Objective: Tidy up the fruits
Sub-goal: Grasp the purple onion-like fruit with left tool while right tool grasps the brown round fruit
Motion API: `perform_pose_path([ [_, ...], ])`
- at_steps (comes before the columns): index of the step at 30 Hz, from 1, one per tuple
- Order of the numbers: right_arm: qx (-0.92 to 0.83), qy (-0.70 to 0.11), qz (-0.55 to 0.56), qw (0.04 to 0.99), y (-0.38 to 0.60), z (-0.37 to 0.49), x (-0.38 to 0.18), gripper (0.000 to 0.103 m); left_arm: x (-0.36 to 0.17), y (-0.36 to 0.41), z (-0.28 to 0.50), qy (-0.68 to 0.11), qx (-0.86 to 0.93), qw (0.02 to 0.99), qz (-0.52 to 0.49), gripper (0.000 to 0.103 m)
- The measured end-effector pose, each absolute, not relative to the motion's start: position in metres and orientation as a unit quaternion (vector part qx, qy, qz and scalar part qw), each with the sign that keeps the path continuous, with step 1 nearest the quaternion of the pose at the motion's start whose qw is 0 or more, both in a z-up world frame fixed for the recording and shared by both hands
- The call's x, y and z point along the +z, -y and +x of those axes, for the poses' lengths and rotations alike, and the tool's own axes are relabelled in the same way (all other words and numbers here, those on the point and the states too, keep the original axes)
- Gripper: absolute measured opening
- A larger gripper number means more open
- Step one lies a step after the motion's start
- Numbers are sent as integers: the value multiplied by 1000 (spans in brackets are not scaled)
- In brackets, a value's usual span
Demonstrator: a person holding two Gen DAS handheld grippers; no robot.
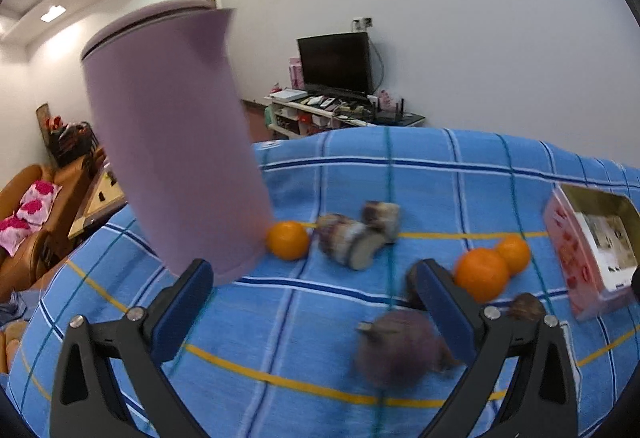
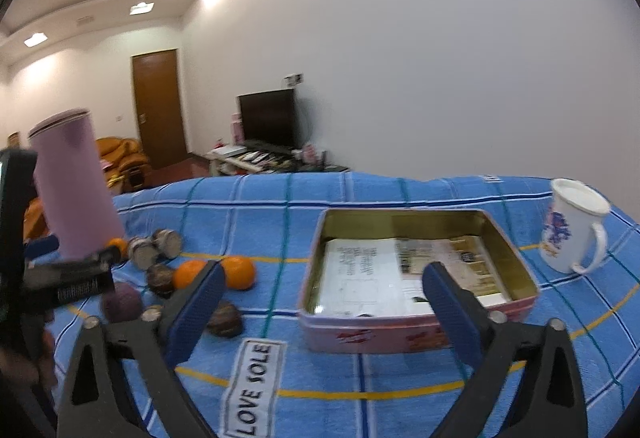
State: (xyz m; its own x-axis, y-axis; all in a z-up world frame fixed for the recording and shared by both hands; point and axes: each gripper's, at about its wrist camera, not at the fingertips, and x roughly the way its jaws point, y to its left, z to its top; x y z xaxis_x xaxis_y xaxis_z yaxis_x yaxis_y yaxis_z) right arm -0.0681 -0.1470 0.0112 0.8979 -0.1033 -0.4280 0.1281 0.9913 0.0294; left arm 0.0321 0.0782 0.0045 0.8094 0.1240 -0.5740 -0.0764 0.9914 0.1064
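Note:
Three oranges (image 1: pixel 288 240) (image 1: pixel 482 280) (image 1: pixel 514 254) lie on the blue checked cloth (image 1: pixel 304 318). Beside them are two cut, brown-skinned pieces (image 1: pixel 352 242) and a blurred purple round fruit (image 1: pixel 394 348). My left gripper (image 1: pixel 312 270) is open above the cloth. The purple fruit lies low between its fingers, close to the right one, and no pad presses on it. My right gripper (image 2: pixel 324 272) is open with nothing between its pads, in front of an open pink tin (image 2: pixel 360 334) lined with printed paper. The right wrist view also shows two oranges (image 2: pixel 238 272) and dark brown fruits (image 2: pixel 224 318).
A tall lilac pitcher (image 1: pixel 172 142) stands at the left, close to one orange. A white mug (image 2: pixel 576 226) sits right of the tin. A "LOVE SOLE" label (image 2: pixel 252 386) is sewn on the cloth. Behind the table are a TV stand and a sofa.

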Motion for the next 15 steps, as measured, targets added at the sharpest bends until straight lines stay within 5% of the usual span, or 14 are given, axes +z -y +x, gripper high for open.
perform_pose_path([
  [7, 50, -322, 16, 945, 113, -30, -10, 62, 4, -102, 36, -320, 42, 946, 26, 103],
  [15, 74, -394, -15, 916, 76, 14, -32, 62, -1, -100, 33, -357, -39, 933, 19, 102],
])
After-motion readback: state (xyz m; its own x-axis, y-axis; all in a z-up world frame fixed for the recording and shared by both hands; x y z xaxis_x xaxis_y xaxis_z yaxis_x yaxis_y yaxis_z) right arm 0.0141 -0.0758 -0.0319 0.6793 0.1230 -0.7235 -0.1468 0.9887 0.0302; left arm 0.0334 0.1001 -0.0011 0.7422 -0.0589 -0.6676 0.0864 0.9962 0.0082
